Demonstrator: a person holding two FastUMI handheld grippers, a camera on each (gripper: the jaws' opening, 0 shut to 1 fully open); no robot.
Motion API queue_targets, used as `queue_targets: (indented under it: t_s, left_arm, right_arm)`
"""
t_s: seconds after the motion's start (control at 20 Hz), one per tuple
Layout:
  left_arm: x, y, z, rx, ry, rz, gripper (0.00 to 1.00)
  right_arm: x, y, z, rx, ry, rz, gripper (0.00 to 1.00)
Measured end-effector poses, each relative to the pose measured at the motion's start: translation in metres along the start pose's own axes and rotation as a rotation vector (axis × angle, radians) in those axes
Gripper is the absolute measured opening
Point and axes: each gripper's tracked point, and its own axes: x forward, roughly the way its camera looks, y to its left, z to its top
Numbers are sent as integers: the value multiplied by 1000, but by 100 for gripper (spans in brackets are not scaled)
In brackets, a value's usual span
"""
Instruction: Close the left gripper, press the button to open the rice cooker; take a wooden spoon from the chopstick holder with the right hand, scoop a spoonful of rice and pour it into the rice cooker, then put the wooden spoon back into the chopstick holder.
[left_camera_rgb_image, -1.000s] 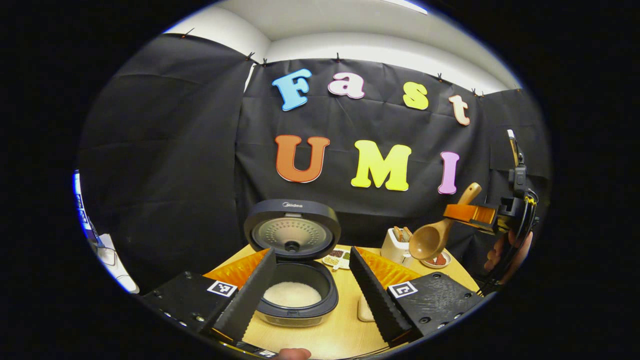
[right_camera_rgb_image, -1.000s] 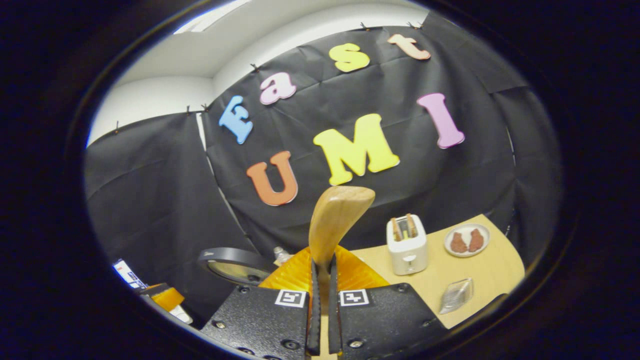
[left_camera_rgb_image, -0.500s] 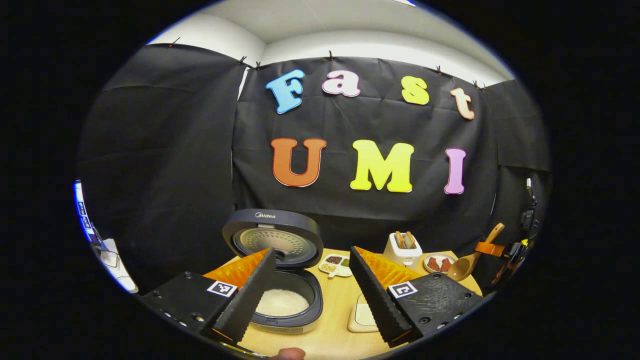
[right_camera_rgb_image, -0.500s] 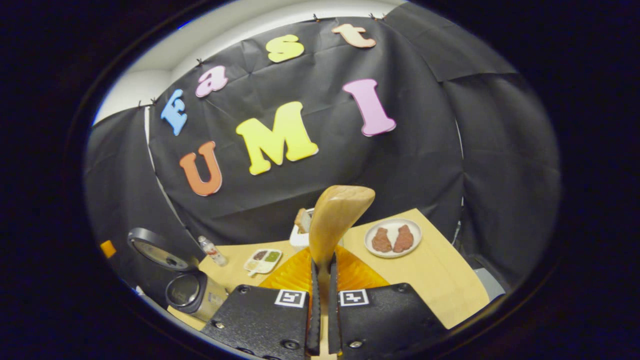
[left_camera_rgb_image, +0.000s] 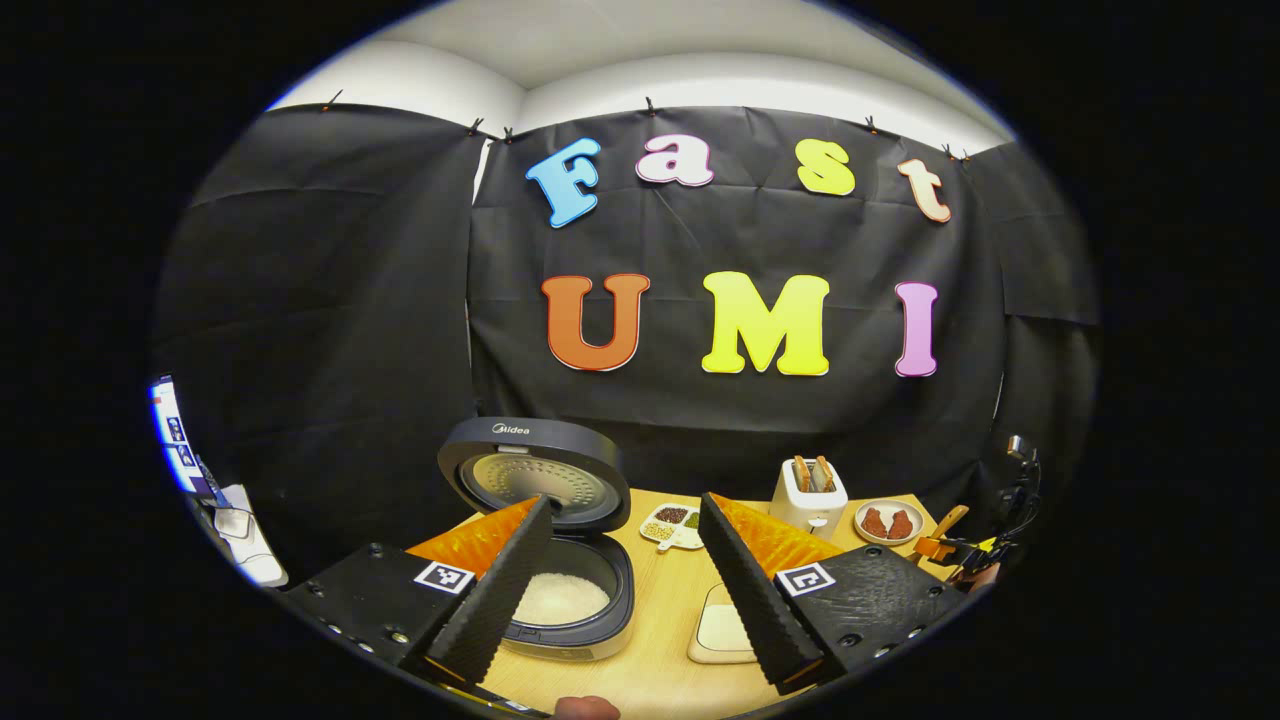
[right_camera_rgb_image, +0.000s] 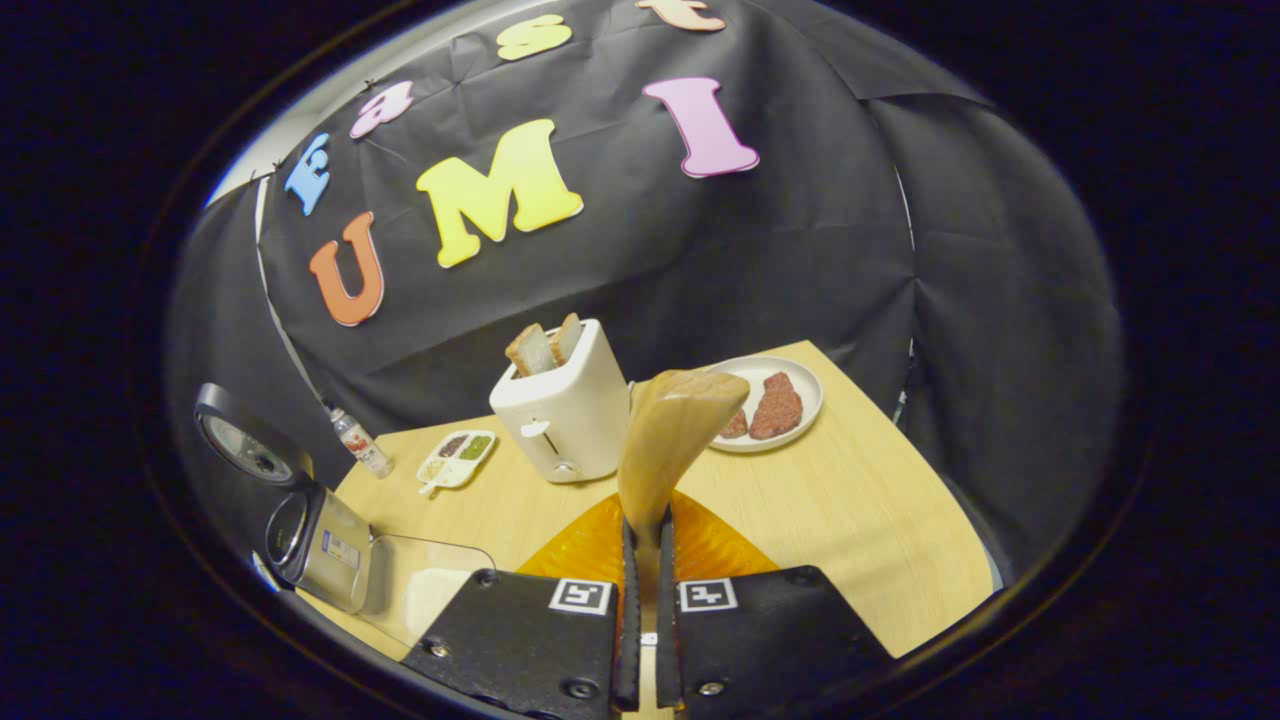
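Observation:
The rice cooker (left_camera_rgb_image: 575, 612) stands open, its lid (left_camera_rgb_image: 535, 478) raised and white rice (left_camera_rgb_image: 562, 598) in the pot. My left gripper (left_camera_rgb_image: 625, 505) hovers open in front of it, holding nothing. My right gripper (right_camera_rgb_image: 647, 525) is shut on the wooden spoon (right_camera_rgb_image: 668, 440), which rises from between its fingers over the table's right half. In the left gripper view, the right gripper (left_camera_rgb_image: 935, 547) and the wooden spoon's handle (left_camera_rgb_image: 951, 518) sit low at the far right. In the right gripper view, the rice cooker (right_camera_rgb_image: 305, 540) is at the far left.
On the wooden table (right_camera_rgb_image: 860, 520) a white toaster (right_camera_rgb_image: 555, 410) with bread stands just ahead of the spoon. A plate of meat (right_camera_rgb_image: 770, 400) lies behind it. A seasoning dish (right_camera_rgb_image: 455, 460), a small bottle (right_camera_rgb_image: 360, 445) and a clear flat container (right_camera_rgb_image: 425, 590) lie left.
My right gripper has carried the spoon down and to the right, away from the cooker, to low over the table's right side. The left gripper stays open and has drifted back a little.

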Motion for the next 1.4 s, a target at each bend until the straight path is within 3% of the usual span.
queue_targets:
  t_s: [0.25,0.6,0.75,0.8,0.9,0.95,1.0,1.15,1.2,1.25,1.4]
  left_arm:
    - [0,0,-1,-2,10,28,95]
    - [14,5,12,10,-11,33,95]
    - [22,18,22,16,-35,42,95]
    - [25,22,26,12,-46,43,95]
    - [31,31,33,2,-57,38,95]
    - [35,35,35,0,-53,35,100]
    - [40,40,37,1,-50,30,95]
    - [57,57,48,4,-62,20,95]
    - [65,61,52,4,-66,15,95]
    - [73,67,55,5,-69,9,95]
    - [101,82,57,-1,-63,-9,95]
  right_arm:
    - [17,-8,-24,23,26,-12,12]
    - [2,-5,-12,24,-8,13,19]
    - [-14,-4,5,6,-48,-4,63]
    - [-20,-3,12,-8,-64,-11,63]
    - [-36,0,28,-33,-103,-15,75]
    - [-46,8,37,-39,-124,3,77]
    - [-57,13,44,-55,-138,11,77]
    - [-97,23,67,-134,-205,0,80]
    - [-112,27,76,-162,-234,-9,83]
    - [-124,30,78,-193,-252,-25,93]
    - [-165,48,82,-230,-302,-48,100]
